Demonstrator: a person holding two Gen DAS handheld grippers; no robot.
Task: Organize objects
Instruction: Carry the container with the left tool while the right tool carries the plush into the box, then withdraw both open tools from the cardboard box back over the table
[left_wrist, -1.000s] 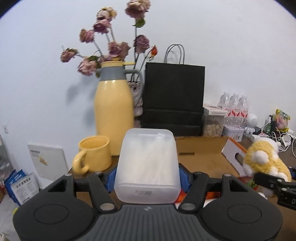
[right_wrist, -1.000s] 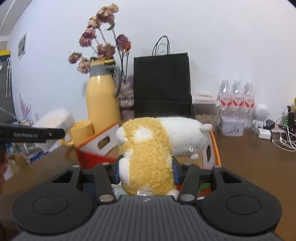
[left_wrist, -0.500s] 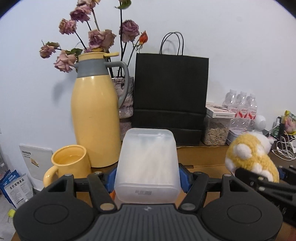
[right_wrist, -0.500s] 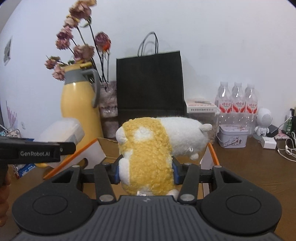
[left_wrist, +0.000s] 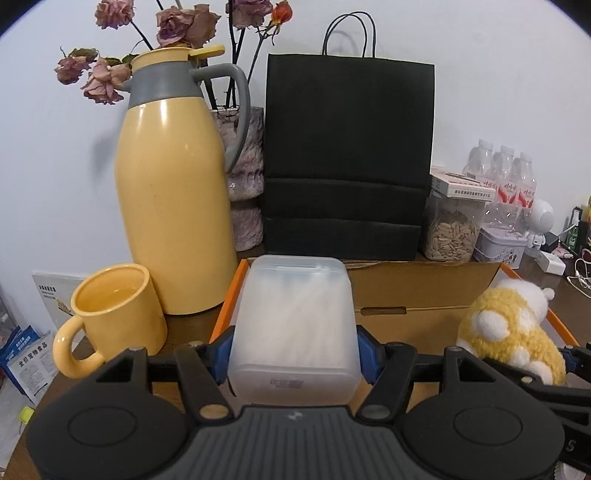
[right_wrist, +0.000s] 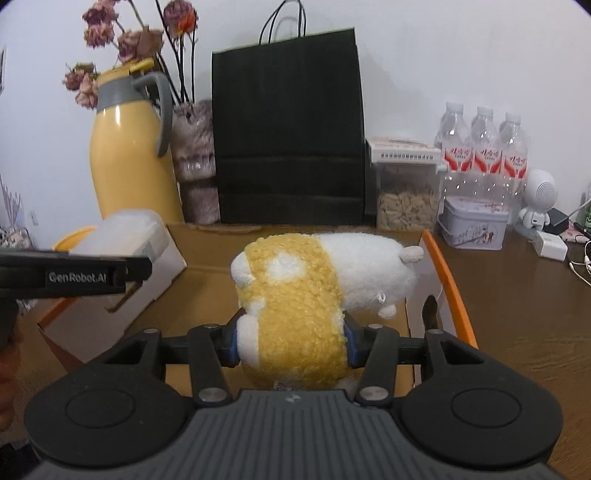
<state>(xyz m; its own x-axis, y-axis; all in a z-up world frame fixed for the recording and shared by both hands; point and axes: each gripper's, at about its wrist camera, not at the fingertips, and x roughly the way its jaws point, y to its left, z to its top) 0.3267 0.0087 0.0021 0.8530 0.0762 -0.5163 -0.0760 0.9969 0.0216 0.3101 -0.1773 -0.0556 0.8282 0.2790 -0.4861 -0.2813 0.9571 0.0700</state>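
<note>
While both hands have carried their loads forward and lower, the open cardboard box (left_wrist: 424, 291) now lies right beneath them, so release looks near. The left gripper (left_wrist: 293, 354) clamps a frosted plastic container (left_wrist: 293, 325); the right gripper (right_wrist: 291, 341), its jaws just eased slightly wider, still pinches a yellow-and-white plush toy (right_wrist: 295, 295). A yellow mug (left_wrist: 114, 317) and yellow thermos (left_wrist: 173, 206) stand just left of the box, a black paper bag (left_wrist: 347, 158) behind it.

The yellow ceramic mug (left_wrist: 114, 317) stood before the tall yellow thermos jug (left_wrist: 173, 195); the black paper bag (left_wrist: 347, 158) stood right of it, behind the open cardboard box (left_wrist: 424, 291).
</note>
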